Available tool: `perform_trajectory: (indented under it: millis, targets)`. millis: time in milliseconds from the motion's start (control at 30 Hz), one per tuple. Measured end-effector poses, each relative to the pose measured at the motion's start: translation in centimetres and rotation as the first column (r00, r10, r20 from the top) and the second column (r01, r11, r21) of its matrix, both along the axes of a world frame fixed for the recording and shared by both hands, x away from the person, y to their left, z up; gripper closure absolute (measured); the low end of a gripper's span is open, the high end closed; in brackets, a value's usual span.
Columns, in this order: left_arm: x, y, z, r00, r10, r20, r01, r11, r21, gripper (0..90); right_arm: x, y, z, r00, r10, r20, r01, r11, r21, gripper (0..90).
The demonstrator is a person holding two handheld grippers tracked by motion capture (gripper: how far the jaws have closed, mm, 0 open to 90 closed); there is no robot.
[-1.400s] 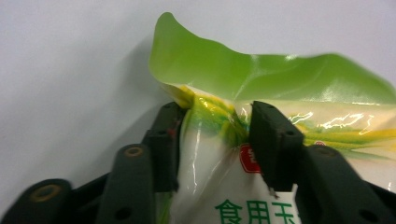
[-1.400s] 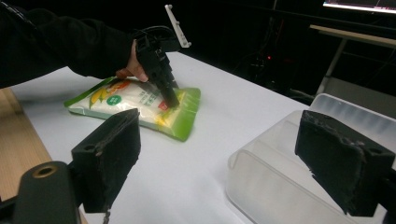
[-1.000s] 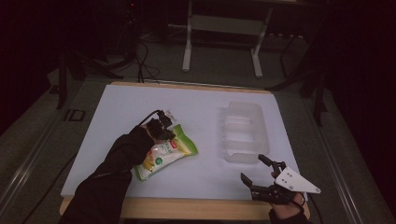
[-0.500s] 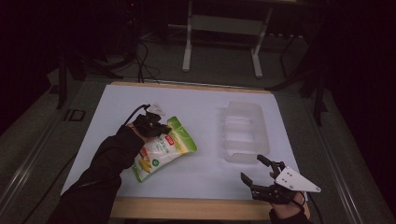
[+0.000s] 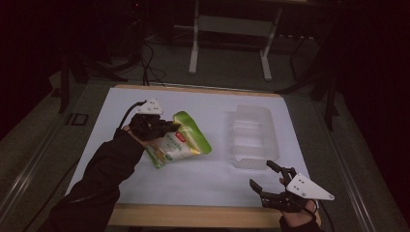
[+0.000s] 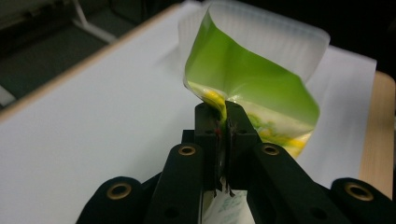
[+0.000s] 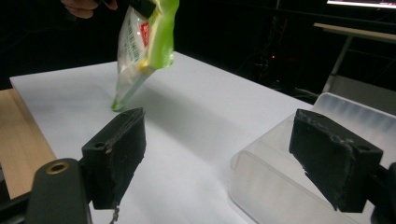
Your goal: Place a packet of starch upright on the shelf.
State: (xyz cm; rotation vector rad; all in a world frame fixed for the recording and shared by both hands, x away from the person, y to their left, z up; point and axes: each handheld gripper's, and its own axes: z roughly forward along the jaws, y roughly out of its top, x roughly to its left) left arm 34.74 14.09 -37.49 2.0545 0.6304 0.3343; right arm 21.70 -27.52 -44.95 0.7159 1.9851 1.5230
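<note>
The high view looks forward and down over the white surface [image 5: 203, 179]; both tool views sit low and close, sharing its green pouch [image 5: 181, 140].

Glossy green plastic pouch [image 6: 252, 79]; frosted translucent plastic container [image 5: 254, 136]; matt white sheet [image 5: 203, 179]; wooden table edge [image 5: 193, 215]

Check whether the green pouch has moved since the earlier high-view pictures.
Yes. The green pouch has shifted toward the clear container, lifted by the left hand-held gripper.
</note>
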Motion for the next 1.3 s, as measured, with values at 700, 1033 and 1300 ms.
perform_trajectory:
  millis: [700,1033,1300]
  targets:
    - [-2.8,-7.0,1.7,0.993,-0.053,0.106,0.083,0.9487,-0.305,86.7,2.4,2.3,2.2,0.9985,0.051,-0.021,-0.05,0.997,0.059,19.7]
    - [-3.5,-8.6,2.0,0.9904,-0.077,0.115,0.111,0.9357,-0.335,86.7,5.0,4.4,3.3,0.9857,0.141,-0.092,-0.131,0.985,0.108,25.4]
    - [-4.1,-9.3,1.3,0.9866,-0.115,0.116,0.146,0.9366,-0.318,86.7,6.5,5.2,3.1,0.9519,0.235,-0.196,-0.211,0.968,0.137,65.0]
